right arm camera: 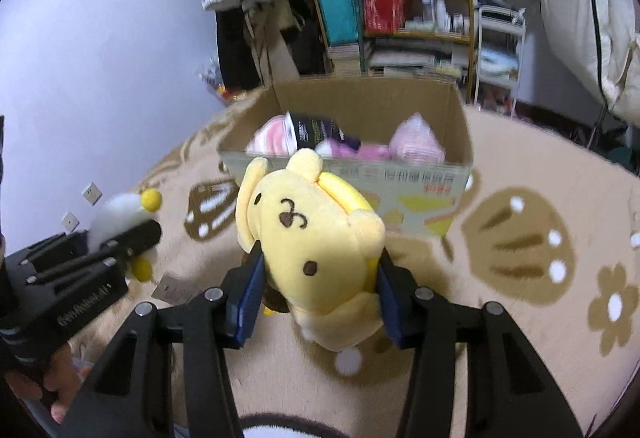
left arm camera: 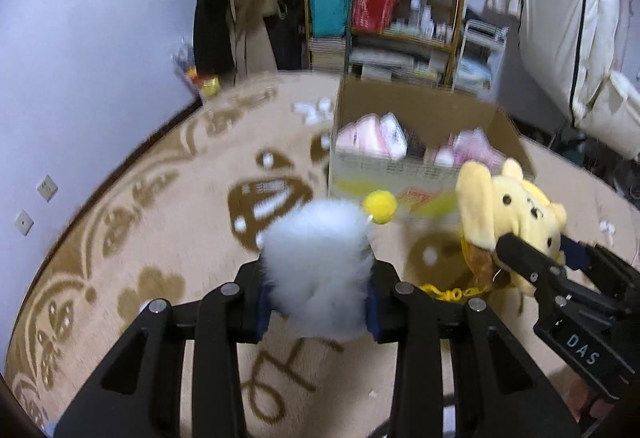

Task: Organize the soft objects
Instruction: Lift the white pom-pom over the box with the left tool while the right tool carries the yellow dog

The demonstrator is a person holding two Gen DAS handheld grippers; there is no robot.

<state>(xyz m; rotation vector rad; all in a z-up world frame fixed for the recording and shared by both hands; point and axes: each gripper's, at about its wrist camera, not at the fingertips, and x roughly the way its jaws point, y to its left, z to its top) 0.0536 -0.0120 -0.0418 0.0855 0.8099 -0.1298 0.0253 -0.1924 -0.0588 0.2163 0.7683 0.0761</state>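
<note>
Both tongs loaded: left tongs (left arm camera: pixel 318 292) clamped on a white fluffy toy (left arm camera: pixel 320 262) with yellow pompoms, right tongs (right arm camera: pixel 318 298) clamped on the yellow plush dog (right arm camera: pixel 308 242). Both toys are off the carpet (right arm camera: pixel 520 318), short of the cardboard box (right arm camera: pixel 424 194). The box lies straight ahead of the right tongs, ahead and to the right of the left; right looks nearer. Dog's long axis runs along the fingers, head toward the box, face up. Fluffy toy is roundish, no clear axis.
</note>
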